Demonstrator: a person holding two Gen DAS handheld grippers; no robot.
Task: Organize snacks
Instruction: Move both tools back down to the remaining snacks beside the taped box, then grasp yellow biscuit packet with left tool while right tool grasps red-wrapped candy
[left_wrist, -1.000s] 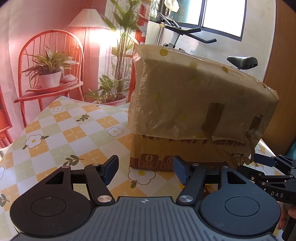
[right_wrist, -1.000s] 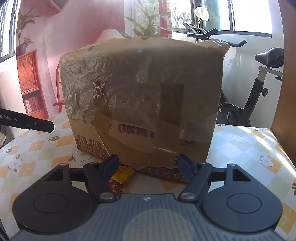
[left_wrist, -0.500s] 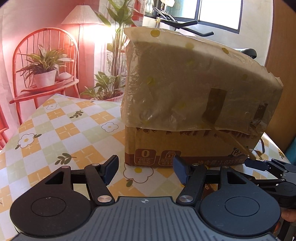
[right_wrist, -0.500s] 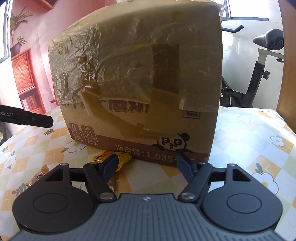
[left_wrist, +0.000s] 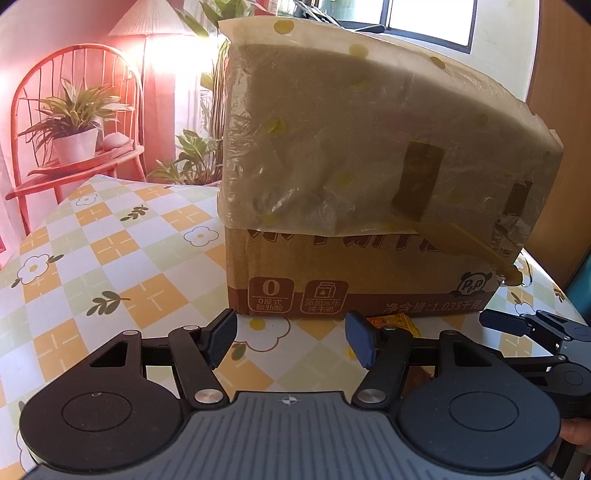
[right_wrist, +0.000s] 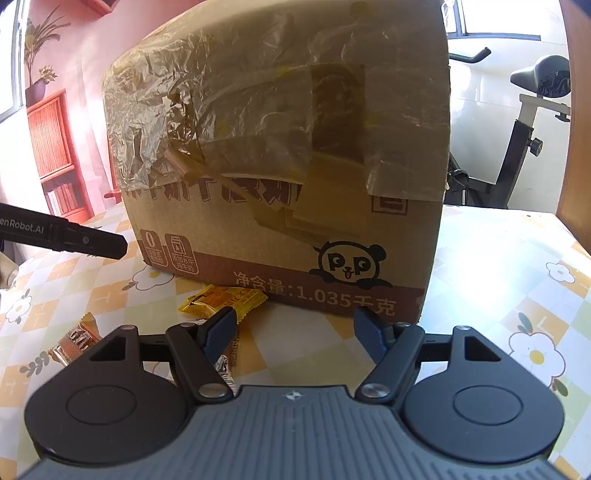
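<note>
Both grippers, left (left_wrist: 290, 339) and right (right_wrist: 295, 332), hang open and empty just before the box (right_wrist: 280, 155), while the snacks (right_wrist: 221, 301) lie loose on the table (right_wrist: 498, 266) at its foot, so by my reckoning nothing's sorted yet.

You're clearly in somebody's home here: red spindle-back wooden chair (left_wrist: 74, 110) holding a white potted plant (left_wrist: 75, 147), black exercise bike (right_wrist: 524, 140) by the window, flower-check tablecloth on the table (left_wrist: 110, 266).
</note>
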